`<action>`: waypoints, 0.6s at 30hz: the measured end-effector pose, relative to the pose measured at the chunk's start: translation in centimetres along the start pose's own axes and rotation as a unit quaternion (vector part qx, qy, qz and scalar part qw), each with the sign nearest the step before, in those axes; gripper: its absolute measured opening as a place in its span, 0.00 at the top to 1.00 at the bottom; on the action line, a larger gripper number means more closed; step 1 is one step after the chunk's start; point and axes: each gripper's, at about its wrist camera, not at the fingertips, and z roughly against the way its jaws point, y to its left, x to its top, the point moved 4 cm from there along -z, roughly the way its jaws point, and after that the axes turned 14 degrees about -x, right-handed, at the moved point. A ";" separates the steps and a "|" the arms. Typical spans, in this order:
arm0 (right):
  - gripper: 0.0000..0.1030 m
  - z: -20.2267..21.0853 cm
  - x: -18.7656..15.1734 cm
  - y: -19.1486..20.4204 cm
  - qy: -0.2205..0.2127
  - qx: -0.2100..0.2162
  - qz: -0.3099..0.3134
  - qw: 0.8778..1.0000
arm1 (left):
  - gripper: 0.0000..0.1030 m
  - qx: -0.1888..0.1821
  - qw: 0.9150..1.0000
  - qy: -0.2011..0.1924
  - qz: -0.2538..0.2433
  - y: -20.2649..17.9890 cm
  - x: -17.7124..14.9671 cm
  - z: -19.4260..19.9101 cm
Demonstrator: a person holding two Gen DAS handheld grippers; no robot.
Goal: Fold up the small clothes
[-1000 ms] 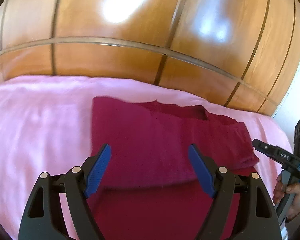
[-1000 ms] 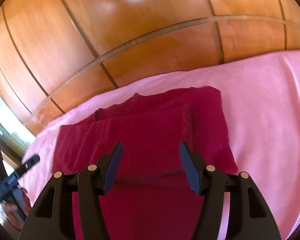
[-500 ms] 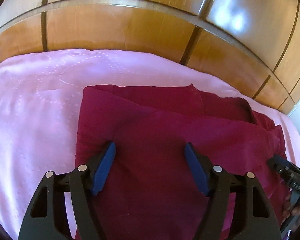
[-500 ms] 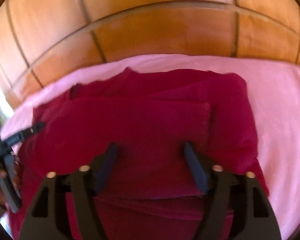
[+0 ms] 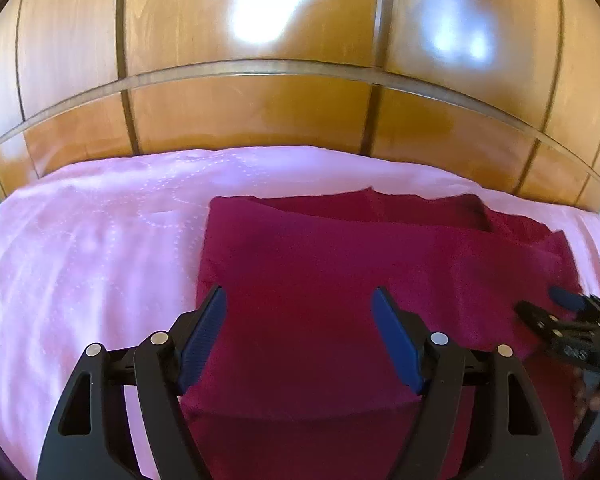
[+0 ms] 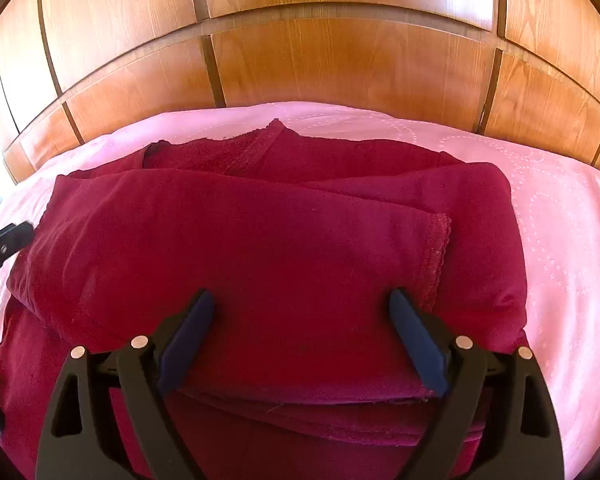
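Crimson folded garment on pink bedspread, both tools released, jaws just widened.

The red garment runs off the bottom edge in both views, its near part hidden behind the black gripper frames. In the left wrist view the right gripper is blurred at the right edge, and its jaws cannot be read there.
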 end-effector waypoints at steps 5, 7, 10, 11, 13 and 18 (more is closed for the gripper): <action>0.12 0.0 0.1 0.1 0.000 0.004 -0.002 1.000 | 0.28 -0.012 1.000 -0.010 -0.014 -1.4 -0.2 0.8; 0.11 0.0 0.1 0.1 0.000 0.005 -0.003 1.000 | 0.28 -0.015 1.000 -0.010 -0.019 -1.7 -0.5 0.9; 0.11 0.0 0.1 0.1 0.001 0.006 -0.003 1.000 | 0.28 -0.017 1.000 -0.006 -0.019 -1.6 -0.8 0.6; 0.11 0.0 0.1 0.1 0.001 0.005 -0.003 1.000 | 0.28 -0.019 1.000 -0.004 -0.017 -1.5 -1.0 0.5; 0.10 0.0 0.1 0.1 0.001 0.006 -0.003 1.000 | 0.28 -0.017 1.000 -0.002 -0.013 -1.3 -1.2 0.2; 0.09 0.1 0.0 0.2 0.001 0.006 -0.003 1.000 | 0.28 -0.016 1.000 0.006 0.002 -0.5 -1.5 -0.2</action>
